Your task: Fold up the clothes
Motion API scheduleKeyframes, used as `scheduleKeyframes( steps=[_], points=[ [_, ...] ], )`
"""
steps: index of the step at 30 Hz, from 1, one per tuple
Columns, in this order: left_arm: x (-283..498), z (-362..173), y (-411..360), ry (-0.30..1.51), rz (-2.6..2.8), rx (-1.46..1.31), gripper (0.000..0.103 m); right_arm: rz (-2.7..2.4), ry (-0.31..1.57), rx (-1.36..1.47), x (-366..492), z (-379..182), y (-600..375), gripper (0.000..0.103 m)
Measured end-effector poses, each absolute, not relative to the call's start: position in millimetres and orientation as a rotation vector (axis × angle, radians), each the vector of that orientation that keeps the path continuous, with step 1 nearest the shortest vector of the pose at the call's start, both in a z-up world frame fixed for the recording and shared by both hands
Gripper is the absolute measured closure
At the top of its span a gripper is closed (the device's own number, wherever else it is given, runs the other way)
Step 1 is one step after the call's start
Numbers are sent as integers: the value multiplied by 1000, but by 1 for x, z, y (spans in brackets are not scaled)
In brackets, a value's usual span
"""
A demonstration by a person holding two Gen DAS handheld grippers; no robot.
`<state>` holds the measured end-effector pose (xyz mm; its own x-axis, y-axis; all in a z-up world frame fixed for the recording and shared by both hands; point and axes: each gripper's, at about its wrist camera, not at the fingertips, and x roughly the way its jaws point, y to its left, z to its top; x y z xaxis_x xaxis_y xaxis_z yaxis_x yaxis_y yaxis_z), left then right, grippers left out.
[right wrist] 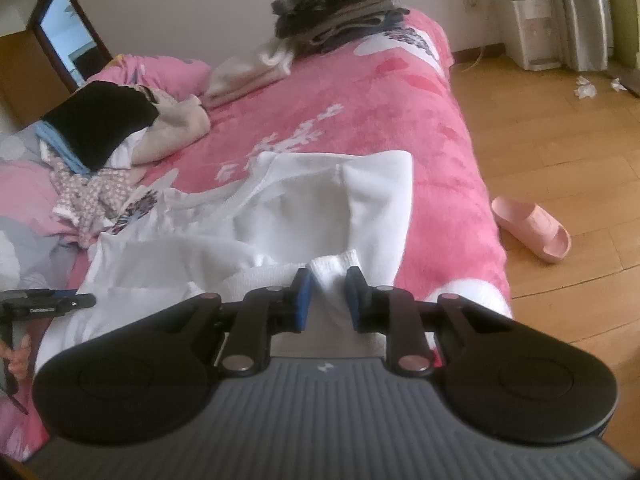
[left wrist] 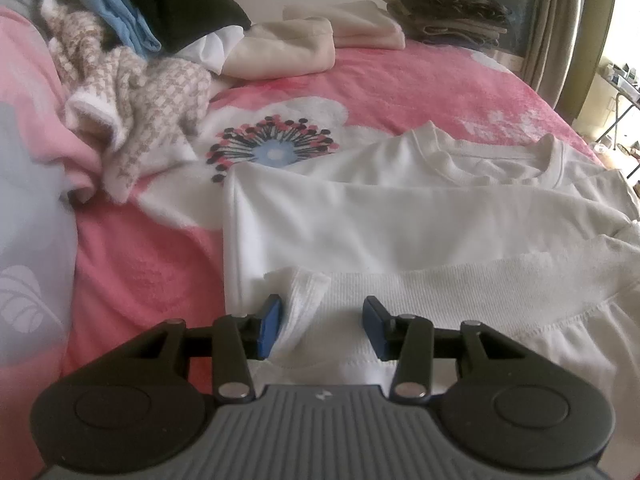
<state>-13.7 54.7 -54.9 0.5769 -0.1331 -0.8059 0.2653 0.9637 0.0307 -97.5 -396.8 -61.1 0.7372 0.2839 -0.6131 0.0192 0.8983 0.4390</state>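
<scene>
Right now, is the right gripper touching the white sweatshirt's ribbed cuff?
Touching. In the right wrist view, the right gripper has its jaws closed in on the white ribbed cuff of the sweatshirt, and the bunched cloth fills the space between both blue pads.

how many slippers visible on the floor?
1. A pink slipper lies on the wood floor right of the bed, seen only in the right wrist view. A second could be hidden behind the bed or out of frame.
</scene>
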Motion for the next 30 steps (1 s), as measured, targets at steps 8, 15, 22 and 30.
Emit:
scheduleKeyframes(
  steps=[8,15,22,30],
  points=[
    [-14,-55,53,927,-229,160,58,127,720,415,-99,-58,-394,92],
    [-15,-56,54,916,-228,155,58,144,630,410,-112,-40,-391,100],
    [-27,-51,60,840,-251,116,70,207,635,421,-116,-39,-382,100],
    [-34,-50,63,814,-295,129,86,199,648,421,-114,-43,-376,100]
  ],
)
